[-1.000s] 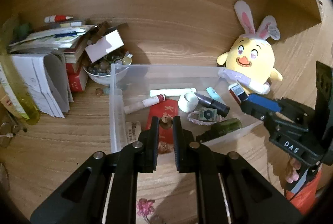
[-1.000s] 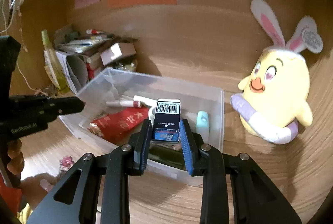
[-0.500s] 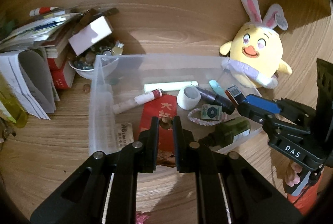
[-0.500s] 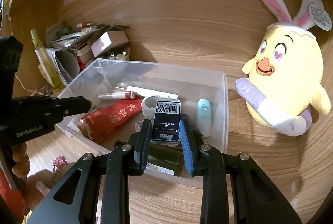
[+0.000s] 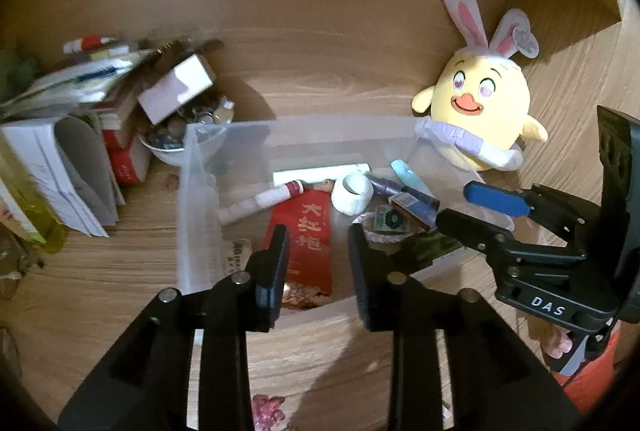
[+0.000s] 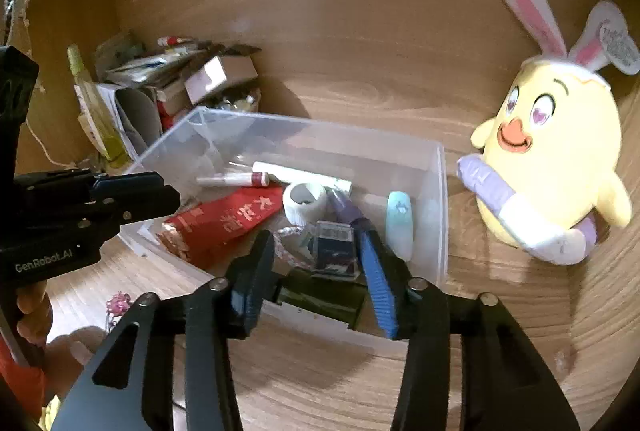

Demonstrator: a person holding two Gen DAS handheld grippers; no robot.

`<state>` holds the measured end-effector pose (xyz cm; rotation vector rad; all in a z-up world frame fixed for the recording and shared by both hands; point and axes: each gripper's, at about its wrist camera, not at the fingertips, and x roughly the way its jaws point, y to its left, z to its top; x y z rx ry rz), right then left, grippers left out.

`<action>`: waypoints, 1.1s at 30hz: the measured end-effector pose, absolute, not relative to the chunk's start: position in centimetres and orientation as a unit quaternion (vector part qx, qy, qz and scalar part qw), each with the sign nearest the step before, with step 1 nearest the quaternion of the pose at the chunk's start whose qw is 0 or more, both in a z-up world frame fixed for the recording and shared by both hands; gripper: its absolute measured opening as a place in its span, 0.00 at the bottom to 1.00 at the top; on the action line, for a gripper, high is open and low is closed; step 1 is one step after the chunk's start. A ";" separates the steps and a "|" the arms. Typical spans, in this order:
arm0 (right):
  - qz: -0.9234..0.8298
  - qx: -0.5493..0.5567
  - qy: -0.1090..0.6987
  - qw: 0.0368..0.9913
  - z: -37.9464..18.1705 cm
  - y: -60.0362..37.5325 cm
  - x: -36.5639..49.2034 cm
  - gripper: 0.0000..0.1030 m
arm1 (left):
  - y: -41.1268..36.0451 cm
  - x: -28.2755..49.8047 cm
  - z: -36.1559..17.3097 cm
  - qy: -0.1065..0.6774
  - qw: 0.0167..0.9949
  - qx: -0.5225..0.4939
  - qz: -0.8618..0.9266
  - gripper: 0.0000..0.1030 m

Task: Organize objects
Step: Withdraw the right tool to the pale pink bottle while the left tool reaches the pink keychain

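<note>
My right gripper [image 6: 316,271] hangs over the near right part of the clear bin [image 6: 440,215], jaws spread wide and holding nothing; the small dark box [image 6: 335,249] with the barcode lies flat in the bin just beyond and between them, resting partly on a dark green bottle [image 6: 320,297] by the near wall. My left gripper [image 5: 316,263] is also open and empty, poised over the near edge of the bin [image 5: 192,191], looking down on the red packet [image 5: 308,235], whose long axis runs from near to far, almost in line with my left jaws. Also in the bin are a white tape roll [image 5: 352,191], a marker [image 5: 260,199] and a pale blue tube [image 6: 399,225]. What I judge still needs tidying is the small pink flower piece [image 5: 266,407] lying on the table outside the bin, on the near side, beneath my left gripper and well to the left of my right one. The left is the nearer for it, and it lies behind the jaw tips, so I would have to draw back before coming down.
</note>
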<state>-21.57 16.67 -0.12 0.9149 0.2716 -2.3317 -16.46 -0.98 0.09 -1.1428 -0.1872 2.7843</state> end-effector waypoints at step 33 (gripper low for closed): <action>-0.838 0.368 0.122 0.384 -2.2 14.2 -11.8 0.72 | -4.7 -7.7 -3.5 -0.041 0.004 -0.424 0.905 0.78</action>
